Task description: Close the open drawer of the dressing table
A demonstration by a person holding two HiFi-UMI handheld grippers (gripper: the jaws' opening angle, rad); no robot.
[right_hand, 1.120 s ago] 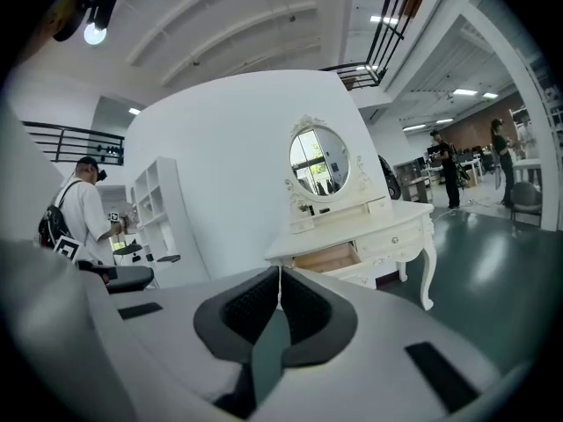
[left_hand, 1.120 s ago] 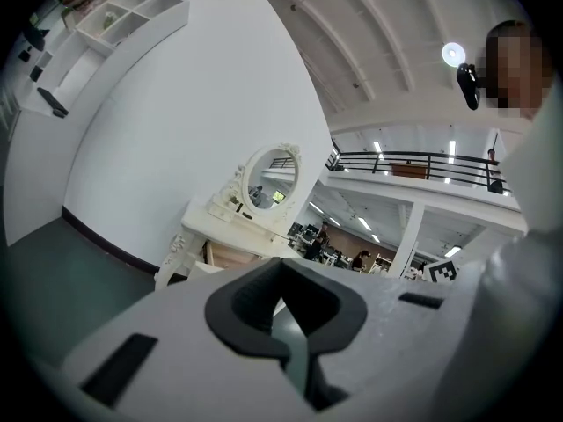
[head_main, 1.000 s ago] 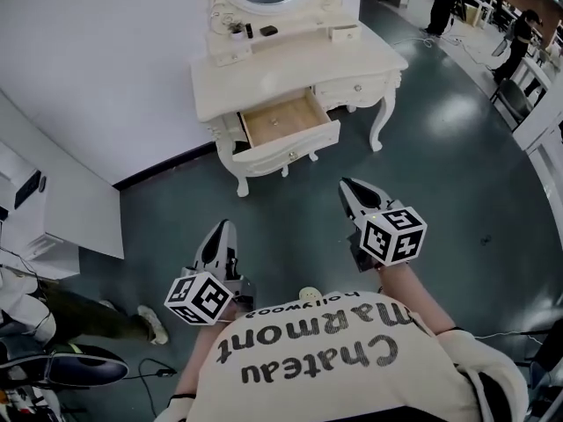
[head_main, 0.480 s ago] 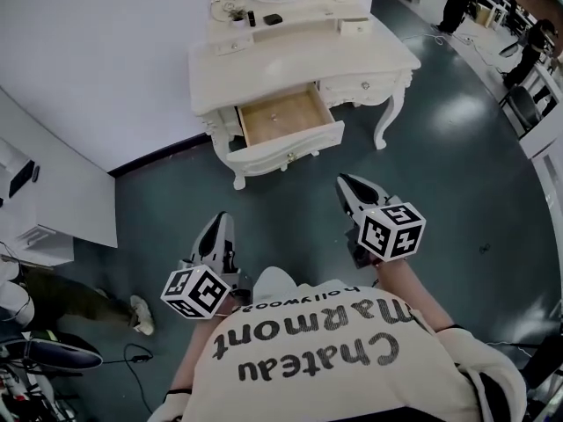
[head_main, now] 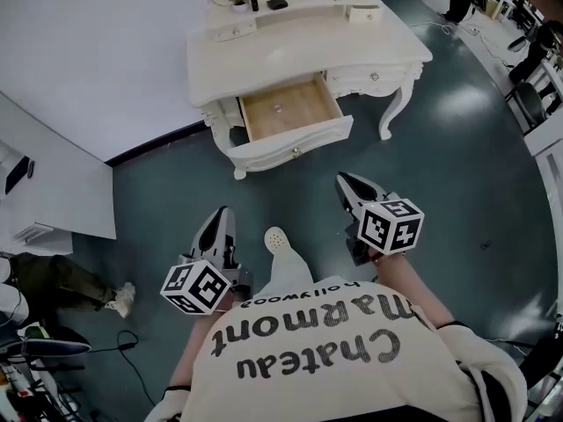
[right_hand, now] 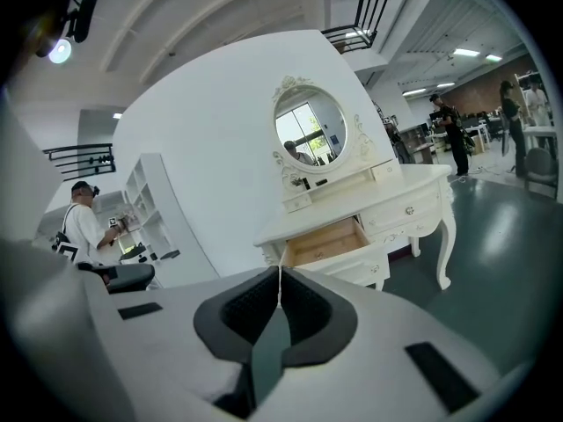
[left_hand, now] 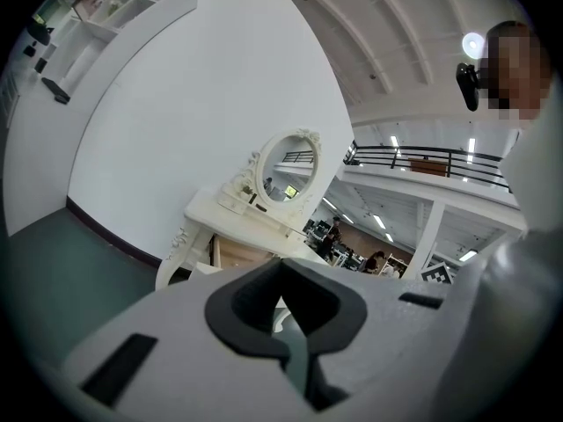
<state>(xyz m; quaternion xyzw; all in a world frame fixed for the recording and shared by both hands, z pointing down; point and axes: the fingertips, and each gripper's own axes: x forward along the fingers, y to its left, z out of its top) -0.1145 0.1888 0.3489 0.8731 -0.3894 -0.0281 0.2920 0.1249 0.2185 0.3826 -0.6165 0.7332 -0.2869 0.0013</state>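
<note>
The white dressing table [head_main: 299, 55] stands against the wall at the top of the head view. Its centre drawer [head_main: 290, 108] is pulled out, showing a bare wooden bottom behind a white front with a small knob [head_main: 296, 152]. My left gripper [head_main: 222, 214] and right gripper [head_main: 343, 183] hang over the dark floor well short of the drawer front, both shut with nothing between the jaws. The right gripper view shows shut jaw tips [right_hand: 280, 272] pointing at the open drawer [right_hand: 330, 240]. In the left gripper view the drawer [left_hand: 233, 255] shows just above the jaw tips [left_hand: 281, 264].
A white cabinet [head_main: 53, 192] stands on the left against the wall. An oval mirror [right_hand: 310, 130] and small items top the table. My shoe [head_main: 277, 238] is stepping forward between the grippers. Another person's foot [head_main: 119, 299] and cables lie lower left; people stand far right [right_hand: 444, 130].
The dressing table has come nearer as I step toward it, and my shoe now shows between the grippers. Both grippers stay shut and have sunk slightly.
</note>
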